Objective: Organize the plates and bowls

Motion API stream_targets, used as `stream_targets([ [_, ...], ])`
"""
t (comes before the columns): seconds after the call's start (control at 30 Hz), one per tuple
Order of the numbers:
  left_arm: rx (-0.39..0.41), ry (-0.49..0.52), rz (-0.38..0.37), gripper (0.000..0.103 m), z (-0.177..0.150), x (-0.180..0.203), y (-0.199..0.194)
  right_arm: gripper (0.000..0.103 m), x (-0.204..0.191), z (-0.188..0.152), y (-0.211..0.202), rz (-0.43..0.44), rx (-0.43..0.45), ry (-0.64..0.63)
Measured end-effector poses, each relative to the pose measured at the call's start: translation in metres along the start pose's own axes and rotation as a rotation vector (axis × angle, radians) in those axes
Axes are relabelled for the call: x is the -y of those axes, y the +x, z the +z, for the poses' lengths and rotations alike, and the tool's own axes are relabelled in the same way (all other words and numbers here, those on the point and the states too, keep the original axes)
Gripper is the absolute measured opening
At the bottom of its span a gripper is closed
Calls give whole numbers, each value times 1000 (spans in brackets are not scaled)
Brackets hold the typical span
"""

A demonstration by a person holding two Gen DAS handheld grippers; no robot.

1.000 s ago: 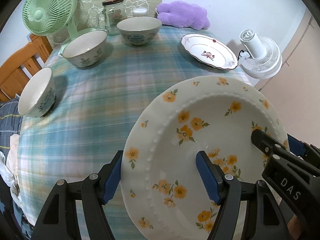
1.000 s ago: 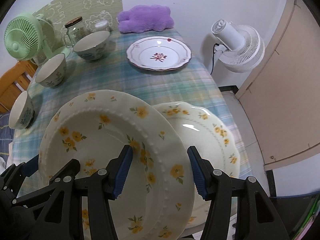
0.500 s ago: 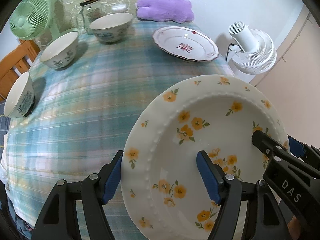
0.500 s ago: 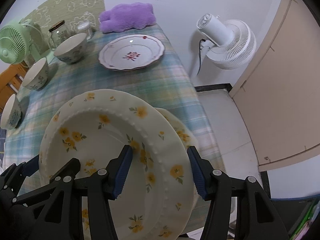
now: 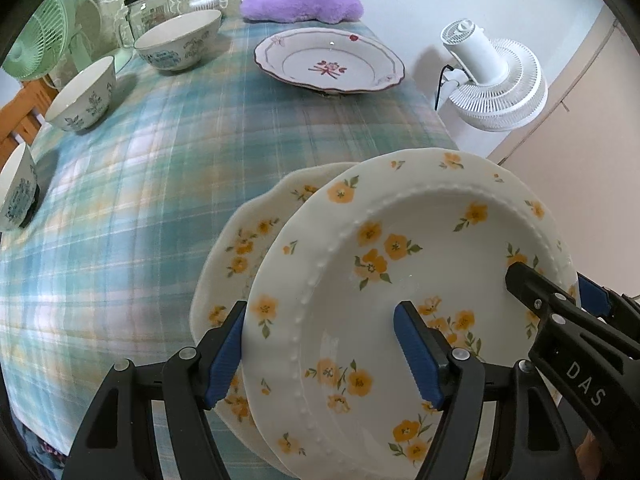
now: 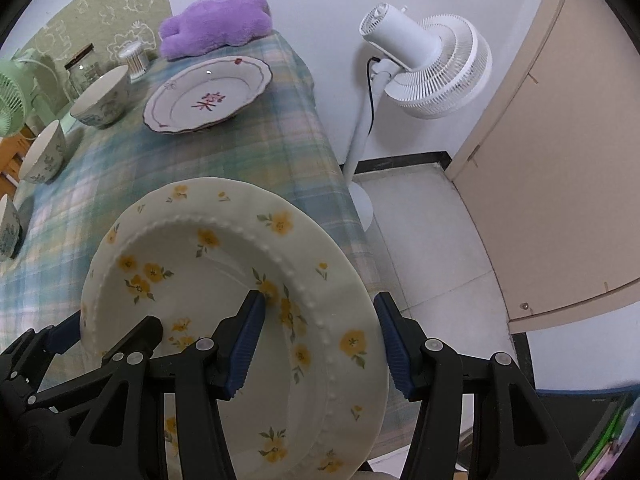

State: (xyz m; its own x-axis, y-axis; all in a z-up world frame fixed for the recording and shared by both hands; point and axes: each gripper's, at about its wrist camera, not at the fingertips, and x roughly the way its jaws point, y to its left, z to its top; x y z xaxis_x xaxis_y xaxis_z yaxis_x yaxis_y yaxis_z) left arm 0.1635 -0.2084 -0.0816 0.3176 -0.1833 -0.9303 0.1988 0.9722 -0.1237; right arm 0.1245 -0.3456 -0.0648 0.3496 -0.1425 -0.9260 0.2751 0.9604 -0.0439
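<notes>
Left wrist view: left gripper (image 5: 320,344) has its jaws around the near-left rim of the yellow-flower plate (image 5: 400,280), one blue pad under the rim's outer edge, the other inside the well. Looks like a hold, tho pad contact isn't fully clear. Right gripper (image 5: 560,304) comes in from the right and has the opposite rim, so the plate hangs between both hands, tilted a bit. Directly below and offset to the left sits a second flowered plate (image 5: 248,240) w/ a wavy rim, on the checked worktop (image 5: 140,200) near its front-right corner. Carried plate overlaps most of it; gap between them can't be judged. Further back: red-pattern plate (image 5: 328,64), three bowls along the left, nearest-back one (image 5: 180,44).

Right wrist view: right gripper (image 6: 320,344) jaws at mid width astride the plate's (image 6: 208,272) right rim, one pad in the well, one outside the edge. Lower plate is hidden here. White fan (image 6: 424,68) stands off the worktop edge.

Judgement: next is stacking; target lies straight under the jaws, slightly left, so the left hand is nearer it. Plates are round, so no long axis matters; centring does.
</notes>
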Motion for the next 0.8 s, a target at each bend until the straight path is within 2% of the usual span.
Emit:
stream_targets([
  [0.37,-22,-60,28,74,-1,-2,20,57,4,2,18,34,-24,-37],
  [0.63,5,-33,96,75,2,7,24,55,6,3,23,41,-28,-51],
  [0.8,31,34,196,75,6,23,23,54,4,3,25,59,-27,-58],
])
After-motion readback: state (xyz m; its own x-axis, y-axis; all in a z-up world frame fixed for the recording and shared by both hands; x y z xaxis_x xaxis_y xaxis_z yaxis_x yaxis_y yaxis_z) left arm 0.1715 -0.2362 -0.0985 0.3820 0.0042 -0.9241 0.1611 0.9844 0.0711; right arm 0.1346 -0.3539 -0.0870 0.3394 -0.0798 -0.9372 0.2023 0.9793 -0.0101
